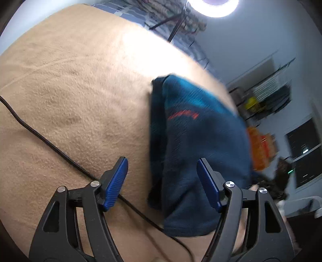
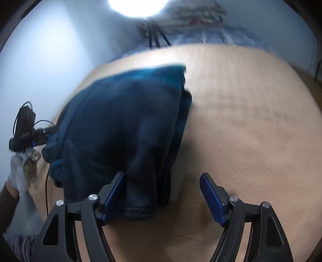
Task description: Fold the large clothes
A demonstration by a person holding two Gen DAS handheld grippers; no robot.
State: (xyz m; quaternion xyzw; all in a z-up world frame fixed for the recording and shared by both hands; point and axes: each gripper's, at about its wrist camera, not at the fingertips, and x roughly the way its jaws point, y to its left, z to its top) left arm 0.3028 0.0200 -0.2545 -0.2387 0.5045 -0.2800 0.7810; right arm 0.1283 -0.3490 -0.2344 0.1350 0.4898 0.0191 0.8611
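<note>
A dark blue garment (image 1: pixel 197 145) with teal bands and a red mark lies folded in a compact stack on a tan blanket (image 1: pixel 76 96). My left gripper (image 1: pixel 162 177) is open and empty, its fingers to either side of the garment's near left edge. In the right wrist view the garment (image 2: pixel 124 125) lies left of centre. My right gripper (image 2: pixel 163 189) is open and empty, its left finger (image 2: pixel 113 196) touching the garment's near edge. The left gripper (image 2: pixel 30 133) shows at the far left, held by a gloved hand.
A black cable (image 1: pixel 50 145) runs across the blanket under the left gripper. A ring light (image 1: pixel 213 6) on a stand shines at the far edge. Shelves and orange items (image 1: pixel 259 149) stand beyond the blanket's right side. Bare blanket (image 2: pixel 251 121) stretches to the right of the garment.
</note>
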